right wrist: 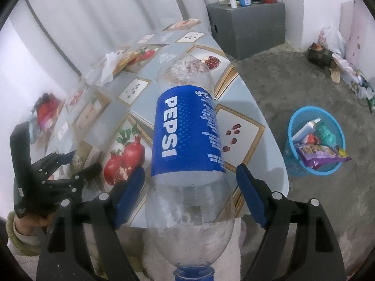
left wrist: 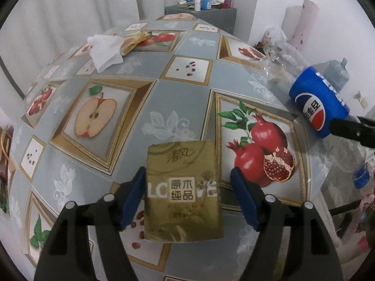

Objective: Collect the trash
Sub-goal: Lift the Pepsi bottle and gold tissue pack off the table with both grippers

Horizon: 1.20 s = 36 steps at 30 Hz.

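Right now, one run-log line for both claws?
left claw: open, straddling gold tissue pack | right claw: open around Pepsi bottle | blue bin: on floor, partly filled

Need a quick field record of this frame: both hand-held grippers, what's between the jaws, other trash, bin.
left hand-held gripper: open, straddling gold tissue pack lying on the table; right pad clear of it, left pad close
right hand-held gripper: open, around Pepsi bottle, cap toward camera; right pad clear
other trash: crumpled white tissue at far end of the table
bin: blue basket on floor right of table, already holding wrappers
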Available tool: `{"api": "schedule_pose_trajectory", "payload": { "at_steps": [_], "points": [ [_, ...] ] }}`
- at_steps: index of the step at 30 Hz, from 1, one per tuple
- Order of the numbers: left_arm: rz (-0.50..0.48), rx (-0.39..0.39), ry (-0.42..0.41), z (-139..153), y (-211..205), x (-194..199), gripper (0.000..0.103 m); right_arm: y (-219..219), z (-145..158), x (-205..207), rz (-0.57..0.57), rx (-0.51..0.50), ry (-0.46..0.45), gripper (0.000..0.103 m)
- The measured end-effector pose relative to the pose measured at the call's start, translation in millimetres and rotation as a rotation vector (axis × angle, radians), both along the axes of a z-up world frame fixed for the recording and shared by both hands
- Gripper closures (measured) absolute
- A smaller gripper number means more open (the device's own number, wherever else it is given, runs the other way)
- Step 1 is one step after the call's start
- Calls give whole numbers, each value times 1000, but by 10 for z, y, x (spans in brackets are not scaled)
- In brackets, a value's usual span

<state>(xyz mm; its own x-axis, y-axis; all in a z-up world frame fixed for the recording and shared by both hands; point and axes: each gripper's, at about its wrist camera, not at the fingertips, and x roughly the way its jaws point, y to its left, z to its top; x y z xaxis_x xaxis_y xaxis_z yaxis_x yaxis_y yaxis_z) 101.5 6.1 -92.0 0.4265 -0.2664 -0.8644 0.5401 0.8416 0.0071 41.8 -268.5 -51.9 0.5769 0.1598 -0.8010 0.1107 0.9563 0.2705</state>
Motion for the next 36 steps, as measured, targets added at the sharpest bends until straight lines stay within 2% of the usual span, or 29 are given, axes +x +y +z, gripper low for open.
{"api": "schedule_pose_trajectory", "payload": {
  "at_steps": [2,10,15,25,36],
  "points": [
    [-2,-1,0,0,-8,9,33,-16,-19,20,-3,3,5,27],
    [-9,7,-8,0,-34,-1,33,-16,-71,54,2,28,16,40],
    [-11,12,-19,4,-48,-9,34,-17,-71,55,2,26,14,41],
    [-20,13,-43,16,-51,-27,49,-49,-49,51,-10,29,-3,41],
    [-26,-2,-59,16,-24,-37,50,-83,-5,56,-23,53,-21,41]
  ]
}}
